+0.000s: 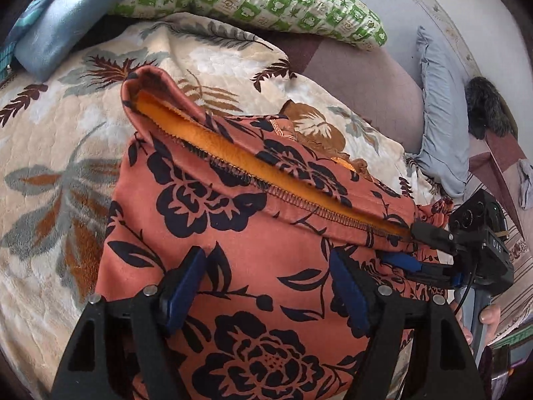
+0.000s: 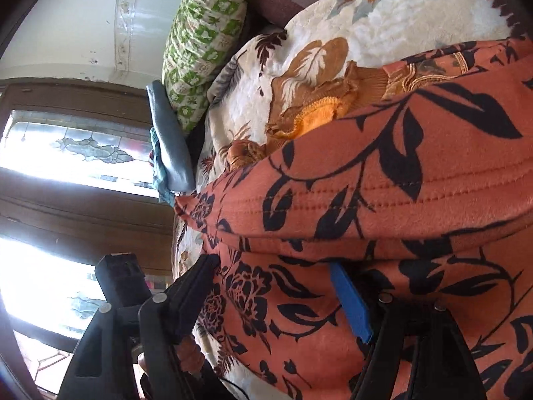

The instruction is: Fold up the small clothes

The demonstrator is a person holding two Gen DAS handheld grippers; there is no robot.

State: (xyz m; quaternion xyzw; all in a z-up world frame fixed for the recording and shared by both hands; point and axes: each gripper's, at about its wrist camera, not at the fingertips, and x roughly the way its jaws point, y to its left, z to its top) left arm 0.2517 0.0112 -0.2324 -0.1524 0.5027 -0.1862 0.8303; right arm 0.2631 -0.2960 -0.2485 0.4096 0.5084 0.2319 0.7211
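Garment (image 1: 233,266) first: a rust-orange piece printed with dark navy flowers and leaves, lying on the cream leaf-patterned blanket (image 1: 50,233) that covers the bed. From the left wrist view its long fold line, the one showing a strip of bright orange lining (image 1: 266,170) and a zigzag stitched hem, runs diagonally from the upper left, where it ends in a raised open tip, down to the lower right. That far tip points toward the head of the bed, where a green-and-white checked pillow (image 1: 266,0) and a pale blue cushion (image 1: 60,26) sit along the blanket's top edge.

Left gripper (image 1: 269,286) is over the near part of the cloth, jaws spread wide, blue pads on either side of a floral patch, nothing pinched between them. Released, then.

Over at the lower right end of the fold, the right gripper (image 1: 429,250) comes in from the side, a hand (image 1: 489,316) on its handle. Its fingers look to lie one above and one below the hem edge, but whether the pads press on it I cannot tell from here.

Right wrist view is rolled sideways: the stitched, doubled edge of the garment crosses the picture above the right gripper's blue pad (image 2: 351,303), cloth draped between the spread jaws. A second, mustard-knit item (image 2: 316,113) lies on the blanket beyond the fold.
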